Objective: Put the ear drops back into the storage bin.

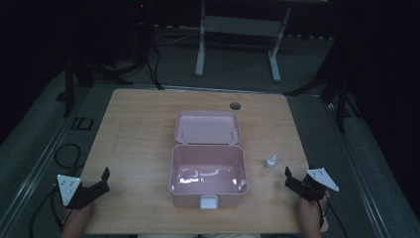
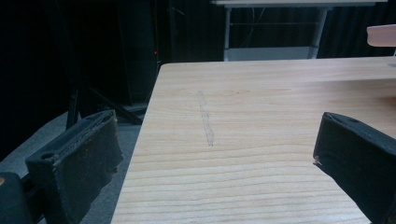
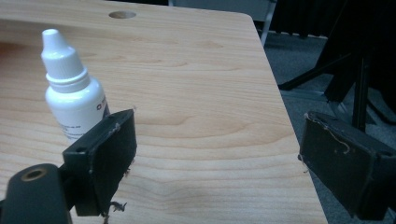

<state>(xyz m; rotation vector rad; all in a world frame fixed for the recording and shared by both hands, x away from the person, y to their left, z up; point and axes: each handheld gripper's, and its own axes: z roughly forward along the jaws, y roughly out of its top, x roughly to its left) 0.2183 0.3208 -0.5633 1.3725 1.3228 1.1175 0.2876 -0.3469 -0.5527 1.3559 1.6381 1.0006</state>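
The small white plastic dropper bottle (image 1: pixel 270 162) with a pointed cap stands upright on the light wooden table (image 1: pixel 138 129), just right of the open pale pink plastic box (image 1: pixel 208 173) and near the table's right edge. In the right gripper view the bottle (image 3: pixel 74 98) rises just beyond the left jaw of the right tool (image 3: pixel 215 154), outside the gap between the jaws and not touched by them. That tool (image 1: pixel 293 184) rests near the table's right front corner, released, its jaws spread wide with bare wood between them. The pink box sits at the middle of the table with its lid (image 1: pixel 208 128) folded back flat behind it and a white latch at its front wall. The left tool (image 1: pixel 97 185) lies at the table's left front edge, well apart from the box, also released, its jaws (image 2: pixel 215 158) wide over bare wood. A round hole (image 1: pixel 235 105) shows in the table behind the lid.
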